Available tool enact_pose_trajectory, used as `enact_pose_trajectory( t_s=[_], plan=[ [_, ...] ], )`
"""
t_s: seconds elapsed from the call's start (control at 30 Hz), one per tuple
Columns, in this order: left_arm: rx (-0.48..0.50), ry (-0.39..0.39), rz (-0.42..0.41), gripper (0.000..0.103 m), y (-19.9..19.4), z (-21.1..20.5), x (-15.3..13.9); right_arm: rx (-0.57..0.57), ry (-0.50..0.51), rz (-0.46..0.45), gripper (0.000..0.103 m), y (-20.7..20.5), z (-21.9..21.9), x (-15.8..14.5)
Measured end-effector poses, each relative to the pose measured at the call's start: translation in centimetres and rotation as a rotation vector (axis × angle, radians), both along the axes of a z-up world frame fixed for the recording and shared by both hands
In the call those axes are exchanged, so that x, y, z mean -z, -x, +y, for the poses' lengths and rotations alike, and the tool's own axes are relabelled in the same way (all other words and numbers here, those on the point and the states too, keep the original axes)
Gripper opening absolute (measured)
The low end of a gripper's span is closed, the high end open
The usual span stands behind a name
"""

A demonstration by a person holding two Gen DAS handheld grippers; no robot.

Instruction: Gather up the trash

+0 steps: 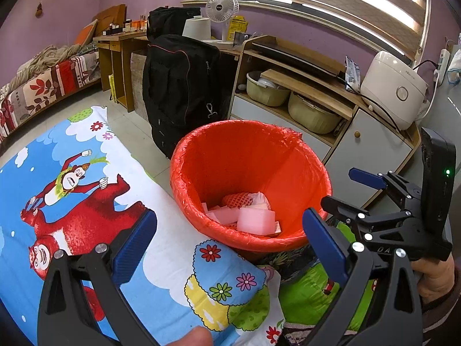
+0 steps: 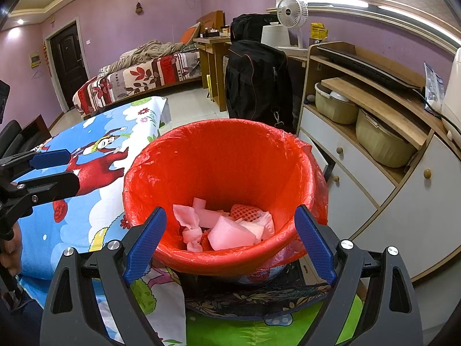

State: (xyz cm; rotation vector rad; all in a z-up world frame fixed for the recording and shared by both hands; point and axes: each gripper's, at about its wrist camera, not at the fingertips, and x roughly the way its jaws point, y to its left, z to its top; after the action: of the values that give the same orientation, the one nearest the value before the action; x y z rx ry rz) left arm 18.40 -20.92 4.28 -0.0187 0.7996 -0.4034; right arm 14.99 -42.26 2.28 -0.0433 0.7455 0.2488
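A bin lined with a red bag point(image 1: 250, 132) point(image 2: 219, 132) stands at the edge of a cartoon-print cloth point(image 1: 72, 178) point(image 2: 95, 173). Inside lie white foam pieces point(image 1: 255, 216) point(image 2: 230, 233), crumpled tissue point(image 2: 188, 225) and a red foam net point(image 1: 237, 200) point(image 2: 245, 212). My left gripper point(image 1: 230, 242) is open and empty, just before the bin's near rim. My right gripper point(image 2: 230, 245) is open and empty, held over the bin's near rim. The right gripper also shows in the left wrist view point(image 1: 345, 187), open, to the right of the bin. The left gripper shows at the left edge of the right wrist view point(image 2: 60, 170), open.
A wooden cabinet point(image 1: 331, 109) point(image 2: 374, 144) with pots and a rice cooker point(image 1: 391, 86) stands right of the bin. A black bag point(image 1: 178, 86) point(image 2: 256, 80) stands behind it. A bed point(image 1: 43, 86) point(image 2: 138, 75), a desk and a fan point(image 1: 222, 8) are farther back.
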Motion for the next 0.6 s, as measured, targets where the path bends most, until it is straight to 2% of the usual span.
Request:
enact_pose_trajectory(
  t_s=[0.6],
  plan=[
    [0.004,0.008,0.005,0.098,0.0,-0.21,-0.21,0.0,0.001,0.001,0.084,0.0,0.02,-0.02]
  ],
)
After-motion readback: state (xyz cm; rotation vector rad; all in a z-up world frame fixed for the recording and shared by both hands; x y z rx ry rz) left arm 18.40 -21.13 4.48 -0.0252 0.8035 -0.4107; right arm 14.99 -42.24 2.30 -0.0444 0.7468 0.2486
